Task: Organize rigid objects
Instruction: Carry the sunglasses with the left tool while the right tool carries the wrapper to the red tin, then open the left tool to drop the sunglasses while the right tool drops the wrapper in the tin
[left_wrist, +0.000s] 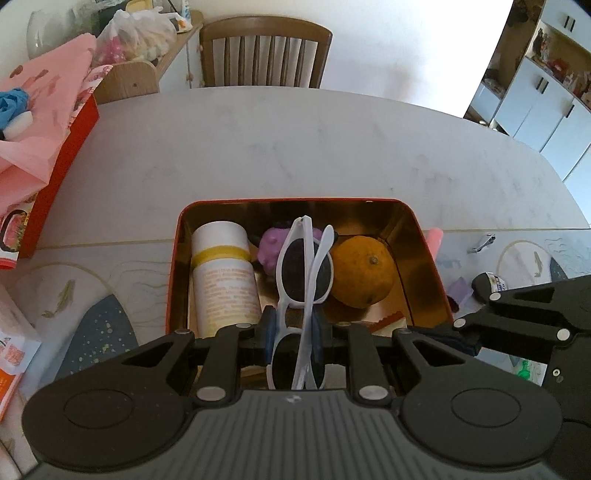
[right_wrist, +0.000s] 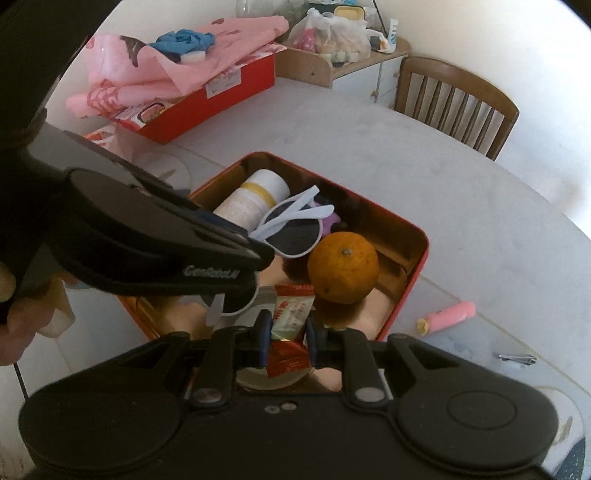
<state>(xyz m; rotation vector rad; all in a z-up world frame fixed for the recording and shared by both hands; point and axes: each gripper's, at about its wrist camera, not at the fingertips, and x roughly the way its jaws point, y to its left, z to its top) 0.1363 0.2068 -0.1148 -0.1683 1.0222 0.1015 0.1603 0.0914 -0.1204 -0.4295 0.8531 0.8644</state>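
1. Left tongs (left_wrist: 291, 336) are clamped on the white sunglasses (left_wrist: 304, 273) at the frame's near end. The rest of the frame hangs forward over the open tin (left_wrist: 177, 236), arms folded. I judge that I'm holding them by one end so the frame can go down lengthwise into the gap between the bottle (left_wrist: 225, 273) and the orange (left_wrist: 360, 271).
2. Right tongs (right_wrist: 286, 334) are clamped on a snack packet (right_wrist: 291, 317), red and pale green wrapper, held over the tin's near corner, just beside the orange. Pinched on its flat faces, probably so it drops in flat.
3. Both tongs point steeply down into the tin. The left unit crosses the right wrist view and hides part of the tin's near-left side.
4. Tin contents: the white bottle with a yellow band lying along the left wall, something purple (left_wrist: 271, 245) at the back behind the glasses, the orange on the right, stem up. There's something round and pale under the packet; can't tell what it is.
5. Still out on the surface (left_wrist: 295, 147): a pink tube (right_wrist: 448, 314) and a small metal clipper (right_wrist: 517, 358) to the right of the tin, both clear of it.
6. The red box (right_wrist: 221, 107) at the far left holds pink bags and isn't involved now.
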